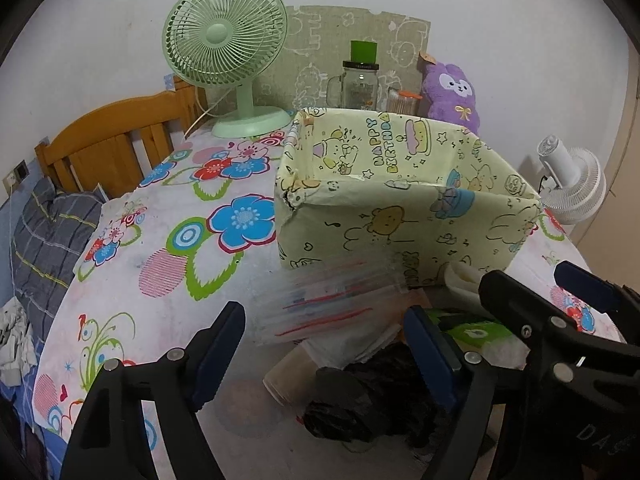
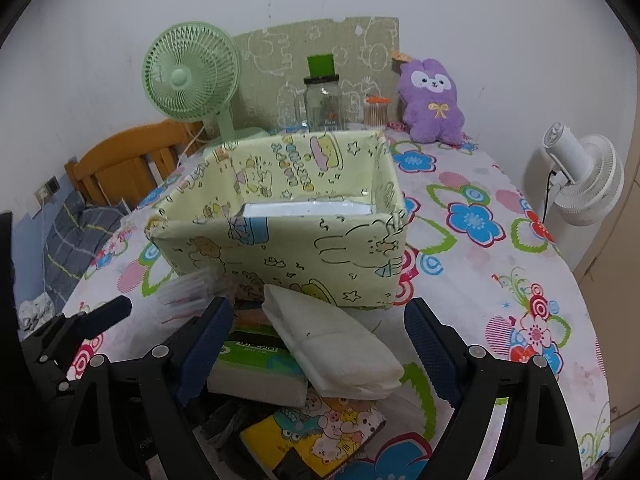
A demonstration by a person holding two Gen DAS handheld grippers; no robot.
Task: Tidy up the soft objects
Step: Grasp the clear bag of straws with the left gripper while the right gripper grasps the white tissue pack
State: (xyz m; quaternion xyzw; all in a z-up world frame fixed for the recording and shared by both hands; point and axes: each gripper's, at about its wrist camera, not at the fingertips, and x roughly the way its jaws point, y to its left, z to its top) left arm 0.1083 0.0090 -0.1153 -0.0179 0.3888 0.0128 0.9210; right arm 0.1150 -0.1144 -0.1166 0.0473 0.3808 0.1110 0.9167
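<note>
A yellow-green cartoon-print box (image 1: 400, 200) (image 2: 288, 220) stands open on the floral tablecloth. In front of it lies a pile of soft items: clear zip bags (image 1: 332, 304), a black plastic bag (image 1: 372, 396), a white folded cloth (image 2: 336, 344), a green tissue pack (image 2: 256, 364) and a yellow cartoon tissue pack (image 2: 320, 436). My left gripper (image 1: 324, 344) is open over the zip bags and black bag. My right gripper (image 2: 320, 344) is open around the white cloth and holds nothing. A purple plush (image 2: 432, 100) (image 1: 452, 92) sits behind the box.
A green desk fan (image 1: 228, 52) (image 2: 192, 76), a glass jar with a green lid (image 2: 324, 100) and a small swab container (image 2: 376, 112) stand at the back. A white fan (image 2: 584, 176) stands off the table's right. A wooden headboard (image 1: 112, 140) is left.
</note>
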